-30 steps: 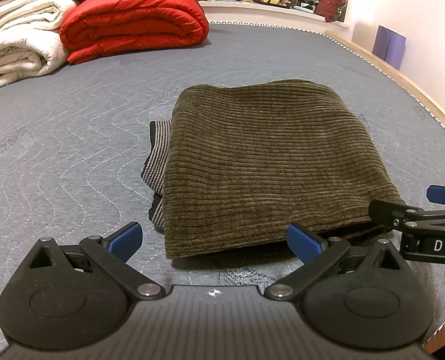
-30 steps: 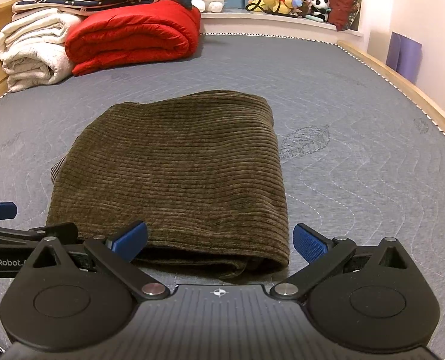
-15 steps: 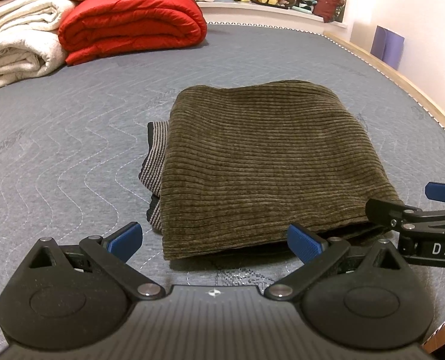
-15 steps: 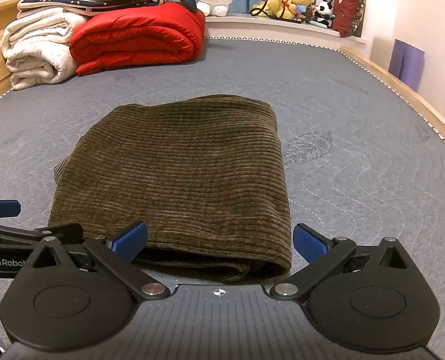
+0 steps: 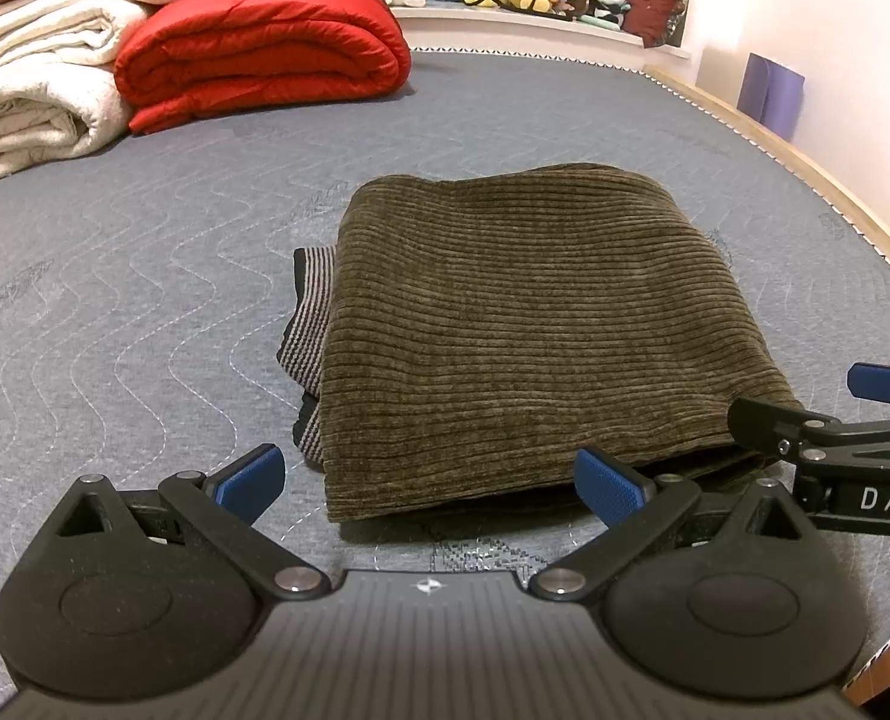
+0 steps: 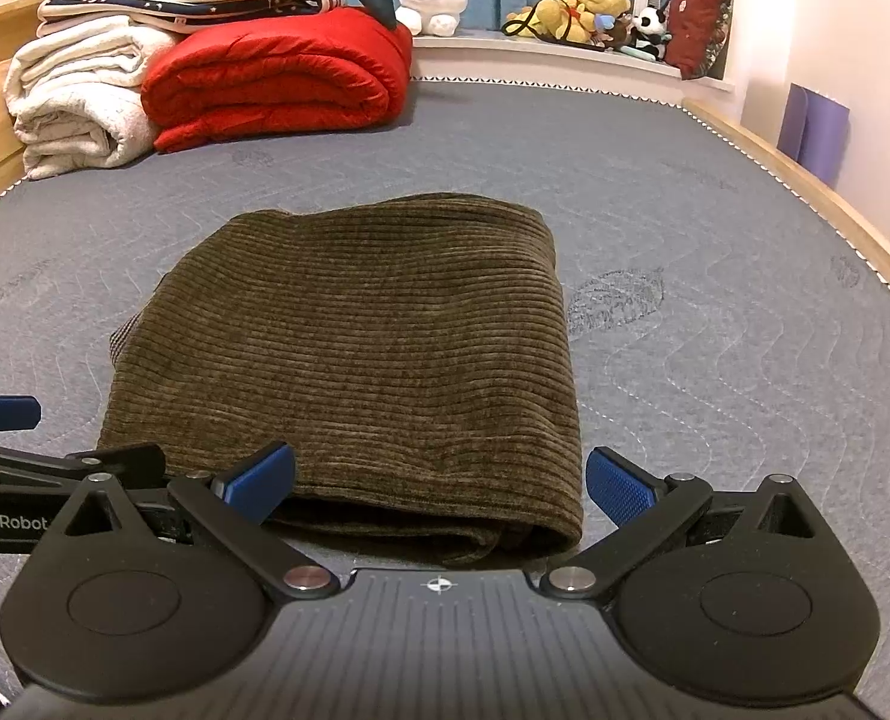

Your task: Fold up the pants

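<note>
— On the grey quilted mattress (image 5: 144, 312), right ahead of both my cameras, lie the pants (image 5: 523, 324): olive-brown corduroy, folded into a thick rectangle, with a striped waistband (image 5: 309, 324) poking out along its left edge.

— How are your grippers standing?

— My left gripper (image 5: 426, 477) is spread wide with nothing between the blue pads (image 5: 607, 486); it sits just short of the near left corner of the bundle. My right gripper (image 6: 438, 477) is spread just as wide and holds nothing; it faces the near right corner, where the stacked layers show at the fold.

— Are the two close together?

— Yes, side by side. From the left wrist I see the right gripper reaching in at the right border, near the pants' near edge; whether it touches the cloth I cannot tell.

— What else is on the bed?

— At the far end, a folded red duvet (image 6: 276, 75) beside rolled white blankets (image 6: 78, 102), with plush toys (image 6: 583, 12) on the ledge behind.
</note>
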Available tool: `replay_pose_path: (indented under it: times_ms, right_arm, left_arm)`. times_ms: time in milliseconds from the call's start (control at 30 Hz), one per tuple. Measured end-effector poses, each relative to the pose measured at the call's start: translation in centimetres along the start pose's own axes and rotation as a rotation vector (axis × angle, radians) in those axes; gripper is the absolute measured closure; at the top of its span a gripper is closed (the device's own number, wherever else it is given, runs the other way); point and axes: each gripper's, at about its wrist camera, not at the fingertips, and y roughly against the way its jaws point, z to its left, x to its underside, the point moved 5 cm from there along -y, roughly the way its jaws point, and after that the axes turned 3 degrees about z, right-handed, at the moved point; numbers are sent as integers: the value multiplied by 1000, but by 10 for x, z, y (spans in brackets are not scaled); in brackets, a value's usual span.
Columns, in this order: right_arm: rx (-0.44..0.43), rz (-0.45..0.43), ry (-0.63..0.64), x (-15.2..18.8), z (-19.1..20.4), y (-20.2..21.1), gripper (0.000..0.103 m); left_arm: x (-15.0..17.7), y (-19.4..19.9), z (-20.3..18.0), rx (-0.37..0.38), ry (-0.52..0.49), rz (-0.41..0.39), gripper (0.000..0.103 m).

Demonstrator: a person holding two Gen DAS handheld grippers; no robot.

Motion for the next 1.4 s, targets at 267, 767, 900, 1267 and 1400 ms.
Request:
replay_pose_path:
  times_ms: [267,767,900,1267,1400]
  right_arm:
    - [1,0,1,0,0,0,1]
    - [0,0,1,0,0,0,1]
    - [2,-2,0,0,0,0,1]
    - [3,-2,-1,0,0,0,1]
    - [4,-1,-1,-1,1,0,1]
  left_arm:
    - [0,1,-1,6,-3,-4,0]
    - [-1,2,-2,14,-12,-12,0]
    - [-1,3,-2,14,-13,-16,0]
    - [-1,3,-1,18,-14,-18,0]
    - [-1,3,-1,18,-14,-18,0]
